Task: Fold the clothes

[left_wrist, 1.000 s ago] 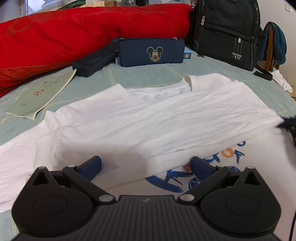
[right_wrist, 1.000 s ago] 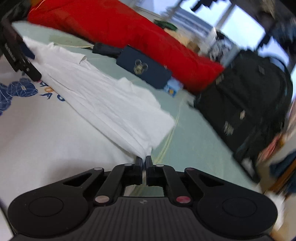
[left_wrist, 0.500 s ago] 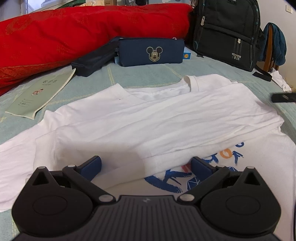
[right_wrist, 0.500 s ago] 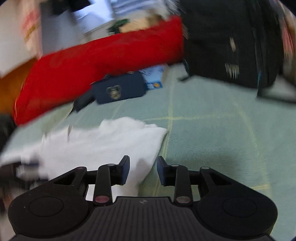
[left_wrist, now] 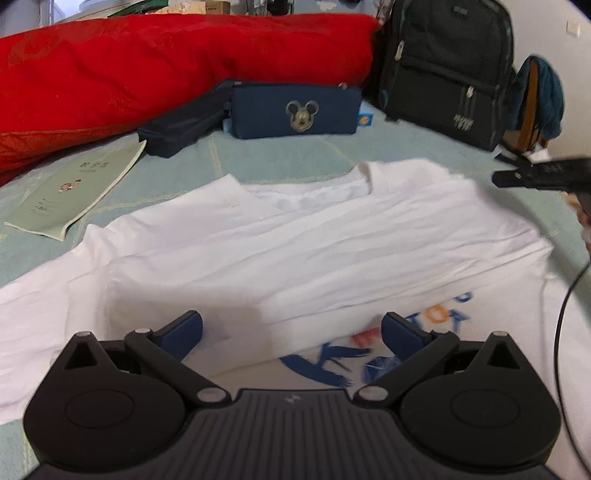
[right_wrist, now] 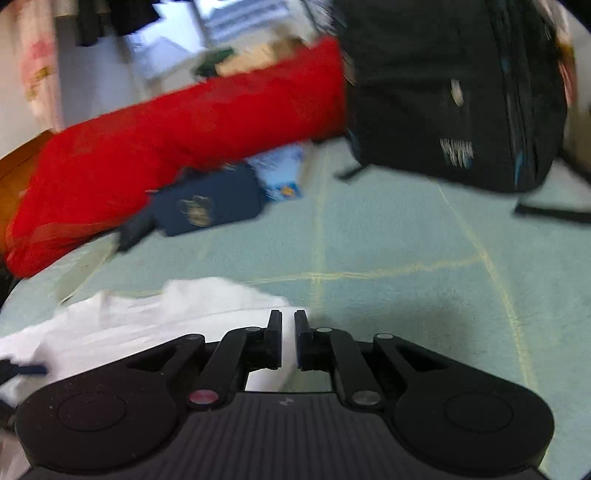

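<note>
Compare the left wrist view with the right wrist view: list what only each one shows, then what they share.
Only the left wrist view: the left gripper, wide open over the white T-shirt, the shirt's blue and orange print, a green booklet and the right gripper from the side.

Only the right wrist view: a window area behind and the right gripper's nearly shut fingers.

Both: T-shirt, red bedding, navy Mickey pouch, black backpack, green bed cover.

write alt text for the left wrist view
Open left tongs hover low over a white t-shirt partly folded on a pale green bedspread. Behind lie a navy pencil case, red quilt and black backpack.
</note>
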The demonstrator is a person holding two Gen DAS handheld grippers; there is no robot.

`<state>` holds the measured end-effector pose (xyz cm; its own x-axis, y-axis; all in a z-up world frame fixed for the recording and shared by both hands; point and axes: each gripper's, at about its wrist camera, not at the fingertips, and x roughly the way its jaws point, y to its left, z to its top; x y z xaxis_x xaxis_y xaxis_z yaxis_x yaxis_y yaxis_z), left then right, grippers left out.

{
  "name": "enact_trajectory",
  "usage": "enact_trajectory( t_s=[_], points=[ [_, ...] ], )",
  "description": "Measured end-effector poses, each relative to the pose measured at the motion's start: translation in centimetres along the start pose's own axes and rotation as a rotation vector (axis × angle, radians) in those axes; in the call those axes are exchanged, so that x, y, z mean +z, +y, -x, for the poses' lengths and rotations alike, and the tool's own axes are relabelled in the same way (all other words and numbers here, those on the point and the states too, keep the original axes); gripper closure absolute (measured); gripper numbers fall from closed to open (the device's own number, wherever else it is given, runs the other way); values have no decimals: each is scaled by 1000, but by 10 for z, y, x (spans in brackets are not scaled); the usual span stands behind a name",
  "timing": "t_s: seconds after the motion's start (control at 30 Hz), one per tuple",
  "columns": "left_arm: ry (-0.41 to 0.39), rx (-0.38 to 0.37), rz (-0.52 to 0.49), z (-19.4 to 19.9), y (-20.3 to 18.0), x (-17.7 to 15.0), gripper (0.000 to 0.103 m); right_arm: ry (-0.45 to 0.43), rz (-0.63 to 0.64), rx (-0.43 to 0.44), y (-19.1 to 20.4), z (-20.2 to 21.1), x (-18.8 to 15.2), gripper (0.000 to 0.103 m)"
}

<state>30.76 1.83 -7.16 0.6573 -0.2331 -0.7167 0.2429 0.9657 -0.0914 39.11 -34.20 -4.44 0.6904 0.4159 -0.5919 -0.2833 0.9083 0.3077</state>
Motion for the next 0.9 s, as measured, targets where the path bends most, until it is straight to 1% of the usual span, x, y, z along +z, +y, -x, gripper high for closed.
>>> enact_trajectory(
  t_s=[0.07, 0.13, 0.17, 0.27, 0.3, 0.33, 0.37, 0.47, 0.57, 0.6, 0.63, 0.67, 0.7, 0.73, 0.8, 0.9],
  points=[
    [-8, -6, -11, 4, -4, 0, 1, 2, 64, 31, 18, 21, -8, 92],
    [-9, -4, -28, 7, -9, 0, 1, 34, 126, 47, 35, 30, -22, 92],
    [-9, -6, -35, 9, -11, 0, 1, 52, 147, 36, 37, 30, -29, 92],
    [-1, -2, -54, 14, -14, -2, 1, 106, 174, -70, 27, 20, -52, 92],
    [4, 8, -58, 16, -13, -3, 1, 120, 175, -97, 23, 18, -58, 87],
    [4, 12, -60, 21, -12, -3, 1, 107, 129, -77, 16, 21, -59, 87],
    [2, 15, -60, 26, -11, -4, 1, 102, 96, -75, 14, 26, -57, 87],
    [-2, 23, -73, 44, -10, -6, 1, 61, 125, -77, 33, 49, -54, 87],
    [-8, 54, -136, 67, -15, -10, 1, 44, 153, -46, 60, 72, -54, 84],
    [-12, 67, -162, 76, -17, -12, 1, 43, 168, -33, 70, 79, -59, 79],
    [-19, 75, -189, 85, -20, -14, 1, 42, 184, -21, 80, 85, -64, 65],
    [-26, 80, -215, 95, -22, -18, 1, 41, 199, -8, 90, 92, -69, 54],
    [-33, 85, -240, 104, -24, -22, 1, 40, 214, 4, 100, 99, -74, 34],
    [-34, 86, -256, 113, -26, -27, 1, 39, 229, 16, 110, 106, -79, 27],
    [-16, 70, -267, 123, -29, -41, 1, 40, 257, 39, 129, 119, -90, 26],
    [11, 26, -264, 129, -35, -74, 1, 95, 250, 11, 143, 117, -123, 24]
  ],
)
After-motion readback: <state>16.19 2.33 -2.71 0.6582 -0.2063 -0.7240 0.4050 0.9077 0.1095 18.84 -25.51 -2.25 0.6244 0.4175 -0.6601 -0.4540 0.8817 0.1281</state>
